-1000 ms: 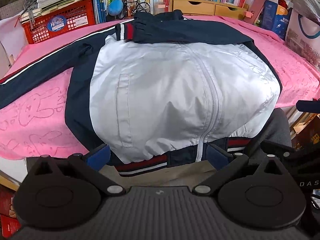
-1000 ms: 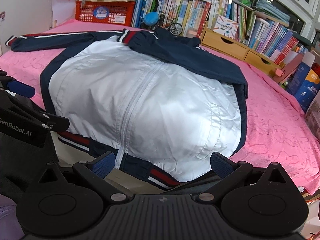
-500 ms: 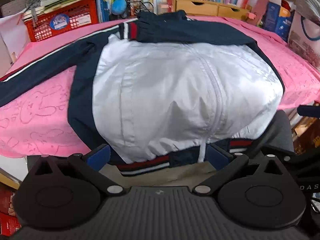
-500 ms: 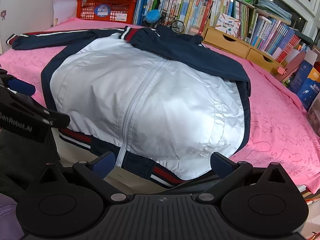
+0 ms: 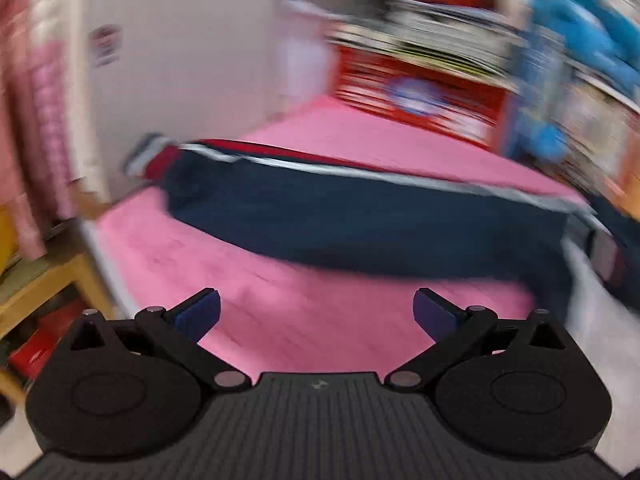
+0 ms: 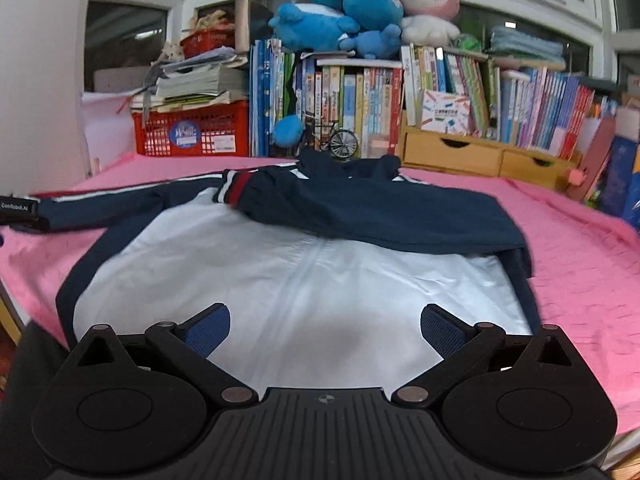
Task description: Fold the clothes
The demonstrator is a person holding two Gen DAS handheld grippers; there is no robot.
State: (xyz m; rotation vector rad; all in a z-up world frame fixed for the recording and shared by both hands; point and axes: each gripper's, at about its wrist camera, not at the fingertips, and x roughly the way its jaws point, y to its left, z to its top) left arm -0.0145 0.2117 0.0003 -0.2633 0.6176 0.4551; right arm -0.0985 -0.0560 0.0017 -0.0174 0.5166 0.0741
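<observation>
Both grippers, left [image 5: 316,312] and right [image 6: 324,326], gape released above jacket [image 6: 304,280] and pink cloth [image 5: 312,320].

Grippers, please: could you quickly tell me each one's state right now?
Left gripper: open, holding nothing.
Right gripper: open, holding nothing.

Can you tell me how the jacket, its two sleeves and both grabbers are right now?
Jacket: flat, zipped.
Right sleeve: folded across the chest.
Left sleeve: stretched out sideways.
Left hand-held gripper: open, empty.
Right hand-held gripper: open, empty.
</observation>
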